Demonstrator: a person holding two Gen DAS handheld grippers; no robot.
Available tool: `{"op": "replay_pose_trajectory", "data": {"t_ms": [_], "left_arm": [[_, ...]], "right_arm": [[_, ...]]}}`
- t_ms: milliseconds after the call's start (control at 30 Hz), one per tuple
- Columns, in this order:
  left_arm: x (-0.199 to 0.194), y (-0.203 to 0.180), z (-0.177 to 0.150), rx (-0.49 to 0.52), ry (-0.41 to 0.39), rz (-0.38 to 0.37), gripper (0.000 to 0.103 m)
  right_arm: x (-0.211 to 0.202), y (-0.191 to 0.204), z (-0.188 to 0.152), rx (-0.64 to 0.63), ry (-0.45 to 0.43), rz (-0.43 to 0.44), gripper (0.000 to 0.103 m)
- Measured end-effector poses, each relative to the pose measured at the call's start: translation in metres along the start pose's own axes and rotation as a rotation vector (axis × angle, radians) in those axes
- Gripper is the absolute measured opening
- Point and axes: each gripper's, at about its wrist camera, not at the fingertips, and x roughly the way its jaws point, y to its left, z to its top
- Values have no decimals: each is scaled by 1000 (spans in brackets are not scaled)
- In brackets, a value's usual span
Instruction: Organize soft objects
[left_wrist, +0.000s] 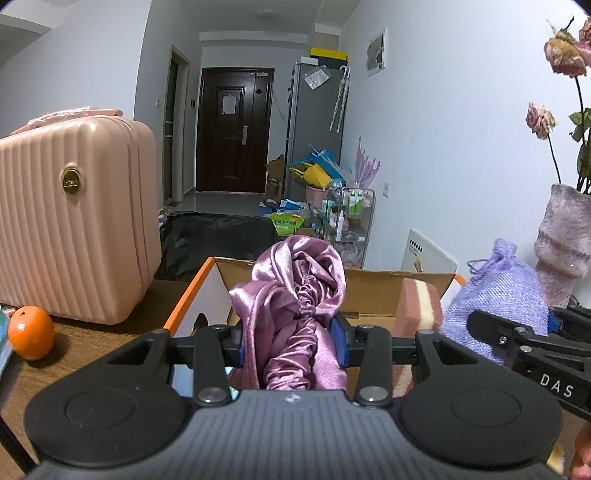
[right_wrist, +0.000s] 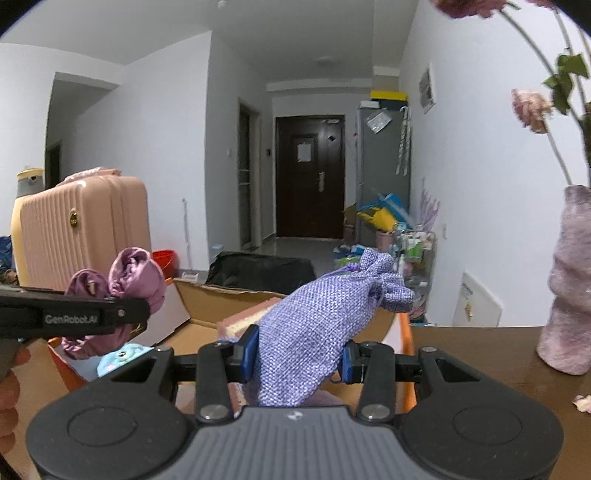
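Both sets of tongs are clamped on soft goods above an open cardboard box (left_wrist: 373, 291) on a brown desk (left_wrist: 92, 343). The left tongs (left_wrist: 291, 341) grip a bunched purple satin cap (left_wrist: 295, 295), held up over the box's near edge. Just to their right, the right tongs (right_wrist: 297, 356) pinch a lavender drawstring pouch (right_wrist: 325, 317), its tied neck pointing forward and to the right over the box. A pink-and-cream sponge (left_wrist: 417, 302) stands inside the box, ahead of and between the two tongs. To the left tongs' left sit an orange (left_wrist: 31, 332) and a pink ribbed suitcase (left_wrist: 74, 221); to the right tongs' right stands a mottled vase (right_wrist: 569, 284) of dried roses.
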Motion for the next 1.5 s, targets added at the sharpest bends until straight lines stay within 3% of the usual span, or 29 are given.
{"op": "replay_pose_trajectory", "data": {"t_ms": [200,667,700,767,967,1100,1500], "left_arm": [[14,-2,2,16,22,6,41],[28,2,5,23,53,0,45],[28,2,5,24,52,5,51],[30,5,5,18,50,12,65],[23,6,5,9,-15,62,101],[19,5,6,0,-47,88,103],[17,9,2,-35,-34,99,103]], "right_arm": [[18,7,3,-28,31,38,40],[29,10,2,-38,60,0,47],[28,10,3,-37,60,-6,51],[27,9,2,-28,53,-23,74],[23,8,0,-26,32,-69,95],[21,6,-2,-22,23,-94,103],[16,3,-9,-17,7,-111,103]]}}
